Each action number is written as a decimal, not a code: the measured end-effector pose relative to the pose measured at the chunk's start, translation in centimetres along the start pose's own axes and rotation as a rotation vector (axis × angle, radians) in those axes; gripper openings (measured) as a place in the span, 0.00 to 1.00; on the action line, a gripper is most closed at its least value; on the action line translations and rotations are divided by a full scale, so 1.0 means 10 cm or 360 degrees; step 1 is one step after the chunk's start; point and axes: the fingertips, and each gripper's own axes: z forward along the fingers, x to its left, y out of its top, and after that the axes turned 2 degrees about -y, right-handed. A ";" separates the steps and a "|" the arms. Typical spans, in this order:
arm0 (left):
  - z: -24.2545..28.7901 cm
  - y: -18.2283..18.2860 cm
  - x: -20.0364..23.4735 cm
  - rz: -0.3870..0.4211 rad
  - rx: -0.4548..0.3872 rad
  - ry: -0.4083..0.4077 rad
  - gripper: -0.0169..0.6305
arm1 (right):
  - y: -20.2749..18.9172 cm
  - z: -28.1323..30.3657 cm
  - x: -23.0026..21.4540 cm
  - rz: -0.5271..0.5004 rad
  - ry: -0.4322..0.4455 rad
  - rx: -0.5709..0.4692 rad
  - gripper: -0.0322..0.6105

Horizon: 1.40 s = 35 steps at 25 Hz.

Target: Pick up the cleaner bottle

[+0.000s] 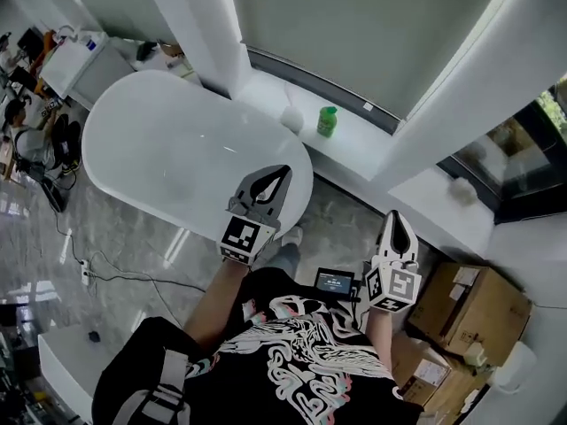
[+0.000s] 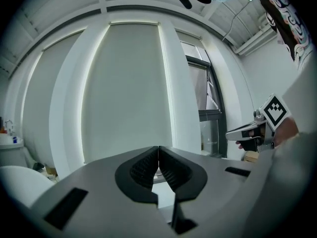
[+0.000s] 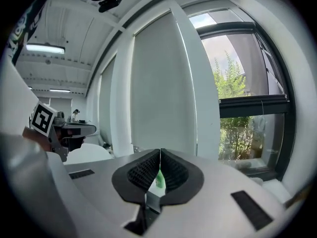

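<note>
Since both pairs of ribbed black pads are pressed together tip to tip with nothing pinched, the left gripper [image 2: 158, 150] and the right gripper [image 3: 160, 155] are entered as empty. Left gripper: held over the near right end of a white freestanding bathtub [image 1: 168, 144], pointing toward the far wall. Right gripper: to the right of the first and nearer the person, above the marble floor beside the white window ledge [image 1: 381, 149]. Cleaner bottle [image 1: 327, 121]: green, upright on that ledge, farther off than both grippers and well apart from each; a sliver of its green shows through the slot below the right gripper's closed tips. Small white rounded lump [image 1: 291, 117]: on the ledge, just left of the bottle. Roller blind [image 2: 126, 88]: drawn, behind the ledge. Window [image 3: 242, 128]: far right, greenery outside. Cardboard boxes [image 1: 469, 304]: on the floor, near right.
</note>
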 end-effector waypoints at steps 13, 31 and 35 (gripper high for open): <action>1.11 -0.12 1.13 -0.0074 0.0000 -0.0033 0.05 | 0.19 1.54 0.08 -0.0029 0.0025 0.0099 0.09; 2.03 -0.23 1.72 -0.0068 -0.0068 -0.0066 0.05 | 0.25 2.55 0.05 -0.0043 0.0065 0.0073 0.09; 2.18 -0.30 1.77 -0.0069 -0.0019 -0.0034 0.05 | 0.17 2.74 -0.03 -0.0068 0.0098 0.0116 0.09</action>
